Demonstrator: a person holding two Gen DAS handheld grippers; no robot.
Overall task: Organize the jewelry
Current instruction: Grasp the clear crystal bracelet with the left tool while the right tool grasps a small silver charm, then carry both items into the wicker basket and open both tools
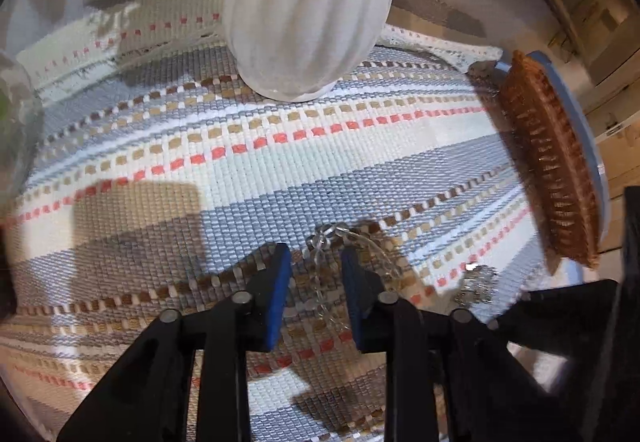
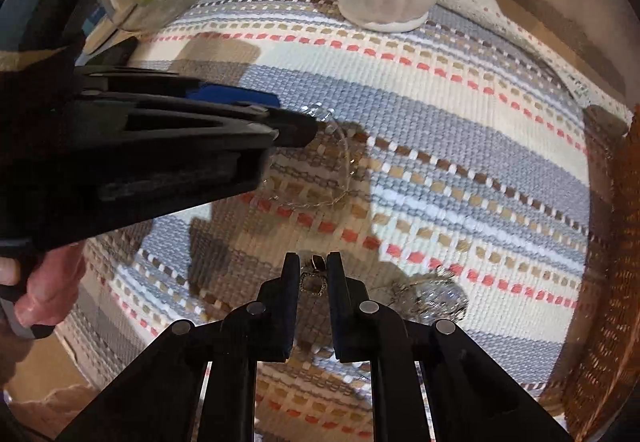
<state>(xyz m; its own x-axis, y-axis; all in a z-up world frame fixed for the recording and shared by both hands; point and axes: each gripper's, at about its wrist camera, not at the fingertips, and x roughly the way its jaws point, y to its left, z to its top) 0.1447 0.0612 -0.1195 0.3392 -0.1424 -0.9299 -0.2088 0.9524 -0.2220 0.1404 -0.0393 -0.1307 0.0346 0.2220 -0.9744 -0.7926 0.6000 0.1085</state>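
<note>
**Both grippers down on jewelry, picking pieces off the mat**

I've got the left gripper [image 1: 316, 262] straddling the clear bead chain [image 1: 320, 238] in front of the white ribbed vase [image 1: 308, 14], jaws narrowed but not pinching. The right gripper [image 2: 313, 270], nearer me, is nearly pressed together around a dark square pendant [image 2: 311, 282]; the crystal cluster [image 2: 444, 298] waits beside it on the striped mat [image 2: 440, 102].

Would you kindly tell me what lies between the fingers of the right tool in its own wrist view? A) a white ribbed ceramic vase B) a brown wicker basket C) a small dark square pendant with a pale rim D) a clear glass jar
C: the small dark square pendant sits in the narrow gap of the right tool, above the striped woven mat.
</note>
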